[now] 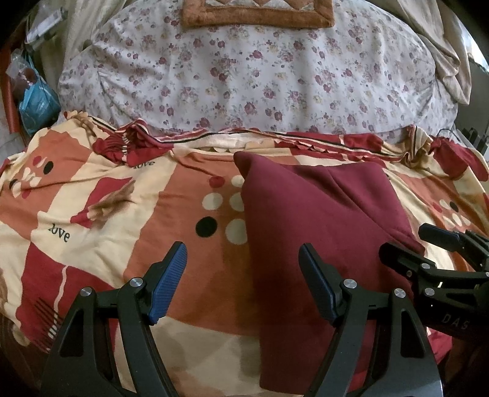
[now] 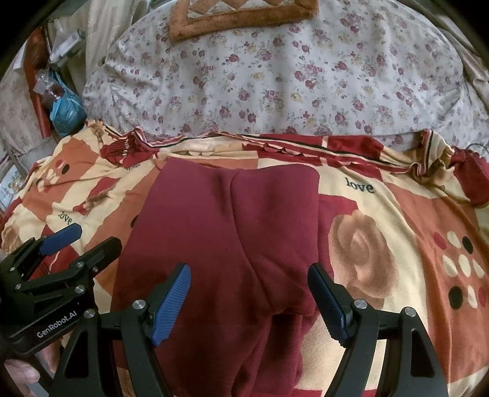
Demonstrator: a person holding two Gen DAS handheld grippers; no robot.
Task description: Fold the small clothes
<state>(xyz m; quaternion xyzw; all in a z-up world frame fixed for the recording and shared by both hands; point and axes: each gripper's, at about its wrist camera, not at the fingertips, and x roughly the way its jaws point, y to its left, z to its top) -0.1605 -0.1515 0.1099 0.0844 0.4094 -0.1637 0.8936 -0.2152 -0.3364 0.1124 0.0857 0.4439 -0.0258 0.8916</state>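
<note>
A patterned "love" blanket [image 2: 382, 207] lies before a floral quilt [image 2: 275, 85], a brown-bordered mat [image 2: 238, 18] beyond.

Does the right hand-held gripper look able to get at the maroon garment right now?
Probably yes: the right hand-held gripper hangs open directly over the maroon garment, which lies flat on the patterned blanket with nothing between.

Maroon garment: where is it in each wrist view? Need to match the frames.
Left wrist: maroon garment lies right of centre, running to the bottom edge.
Right wrist: maroon garment lies centre, slightly left.
Shared landmark: floral quilt just beyond the patterned bedspread.
</note>
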